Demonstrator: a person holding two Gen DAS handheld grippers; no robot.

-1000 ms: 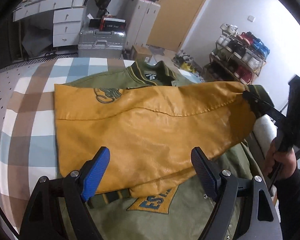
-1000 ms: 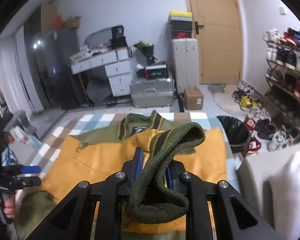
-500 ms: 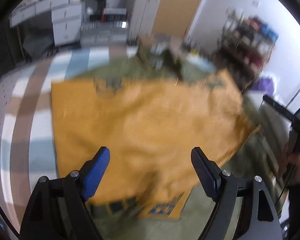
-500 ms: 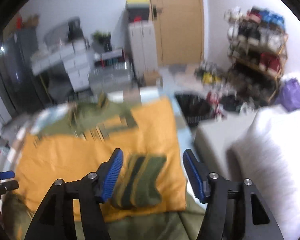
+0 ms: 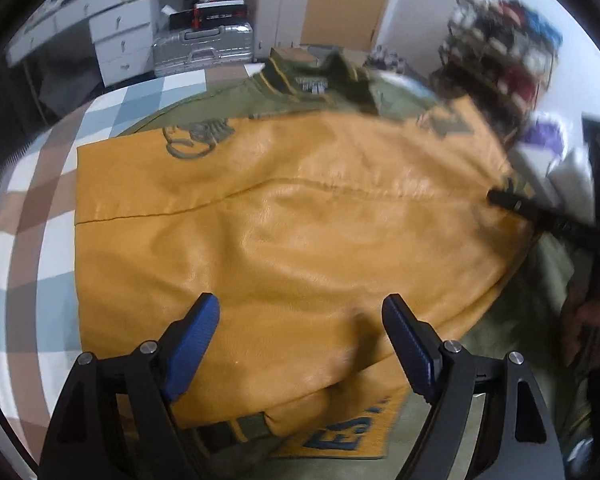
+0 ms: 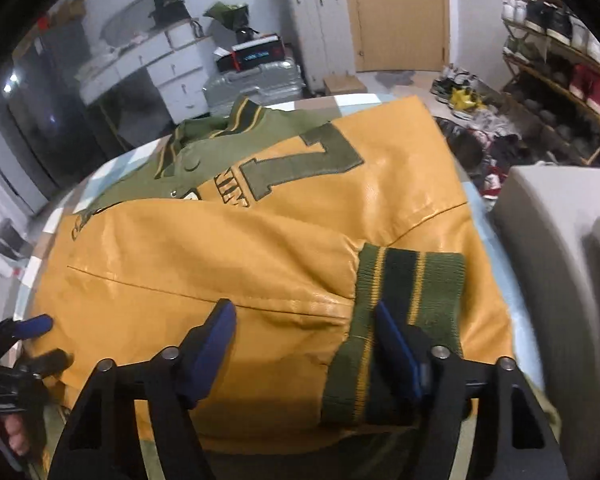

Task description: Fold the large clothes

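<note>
An olive jacket [image 5: 228,100] with yellow leather sleeves lies on a checked bed cover [image 5: 40,208]. One yellow sleeve [image 5: 300,220] is folded across the chest. Its ribbed green cuff [image 6: 404,280] lies flat on the other sleeve [image 6: 400,168] at the right. My right gripper [image 6: 304,320] hovers just over the sleeve end, its right fingertip [image 6: 388,320] above the cuff; its jaws are closing with nothing pressed between them. It also shows in the left wrist view as the right gripper [image 5: 540,216]. My left gripper [image 5: 302,316] stands open above the sleeve's near edge, holding nothing.
A silver suitcase [image 5: 204,46] and white drawers [image 5: 116,40] stand beyond the bed. A shoe rack [image 6: 556,64] and a wooden door [image 6: 400,12] are at the back right. A pale cushioned seat [image 6: 560,248] borders the bed's right side.
My right gripper has let go of the ribbed cuff, which now lies flat on the yellow sleeve. Both grippers have sunk closer to the jacket.
</note>
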